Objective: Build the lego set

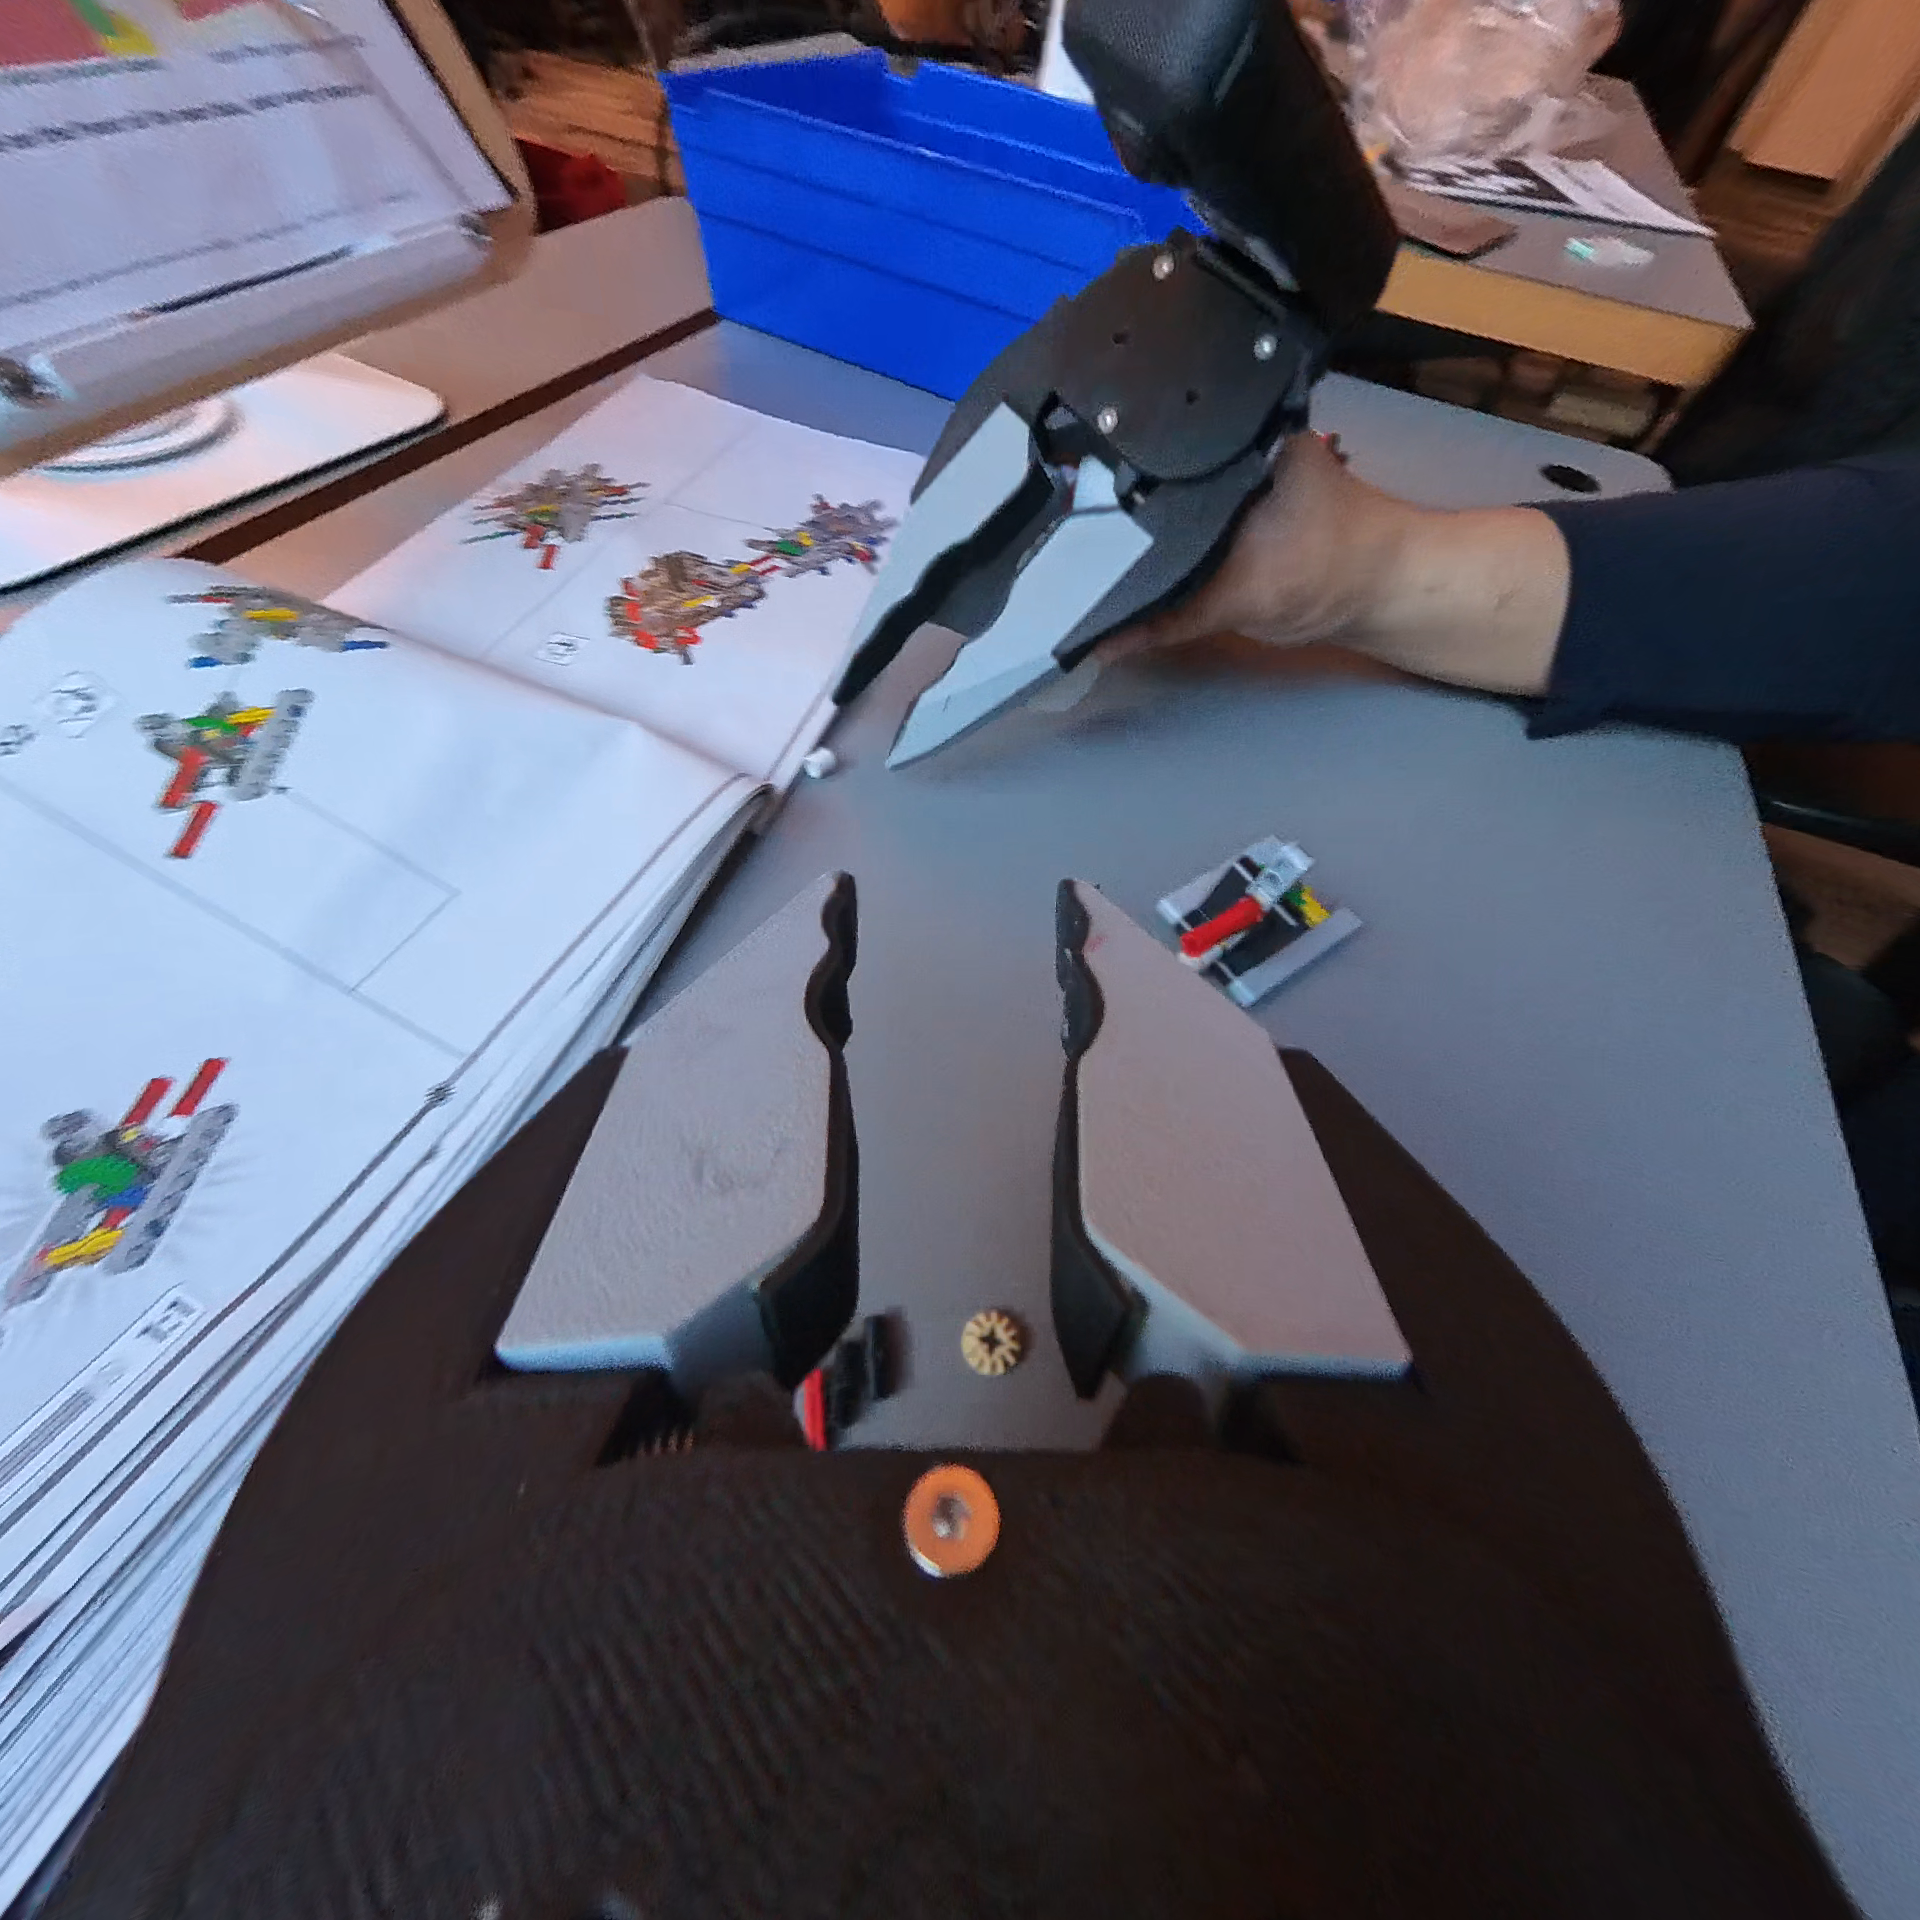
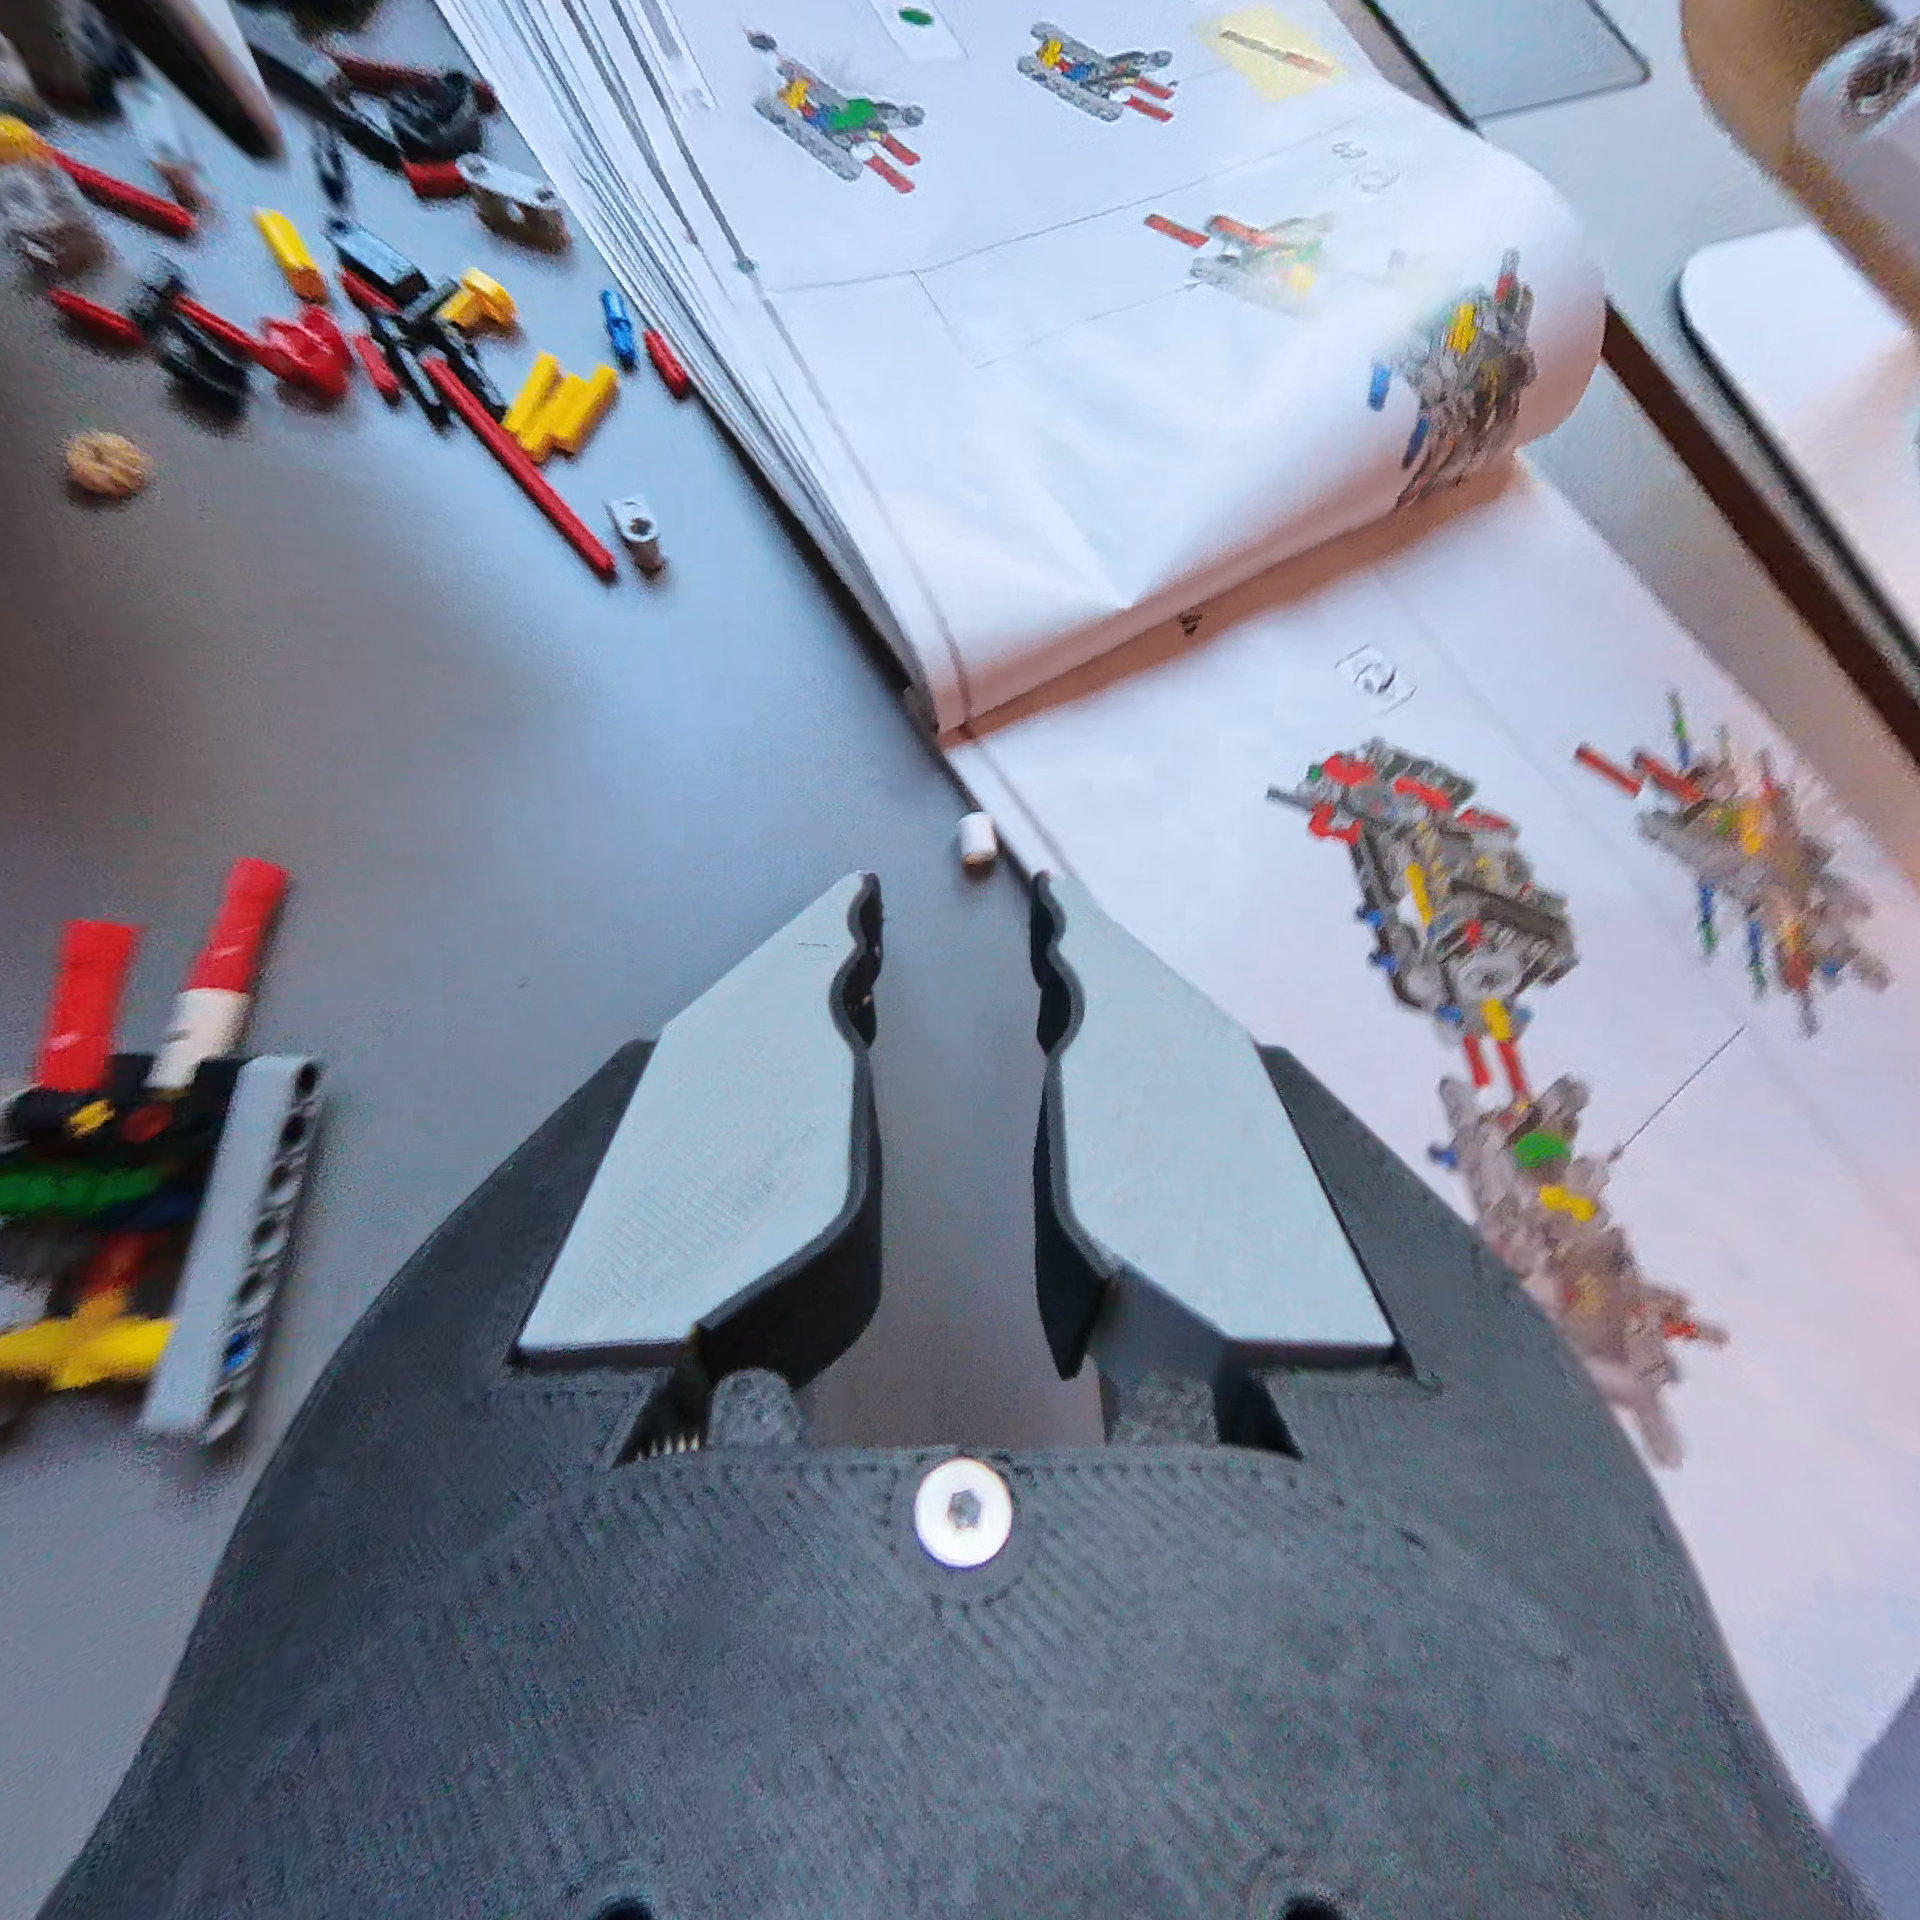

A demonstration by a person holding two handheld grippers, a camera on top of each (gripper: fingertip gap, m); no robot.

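Observation:
My left gripper is open and empty above the grey table. A small brick assembly with a red pin lies just right of its fingertips. A tan gear lies on the table between the fingers, near their base. My right gripper is open and empty, and it also shows in the left wrist view, tips down near the table. A small white bushing lies just ahead of its fingertips, against the edge of the open instruction book. The bushing shows in the left wrist view too.
The book covers the left of the table. A blue bin stands behind it. Several loose red, yellow and black pieces lie on the table. The brick assembly lies left of my right gripper. A hand holds my right gripper. Some 15 centimeters of space lies between my two pairs of fingers. Both grippers' tips are roughly 15 centimeters from the book. Look for it in the right wrist view too.

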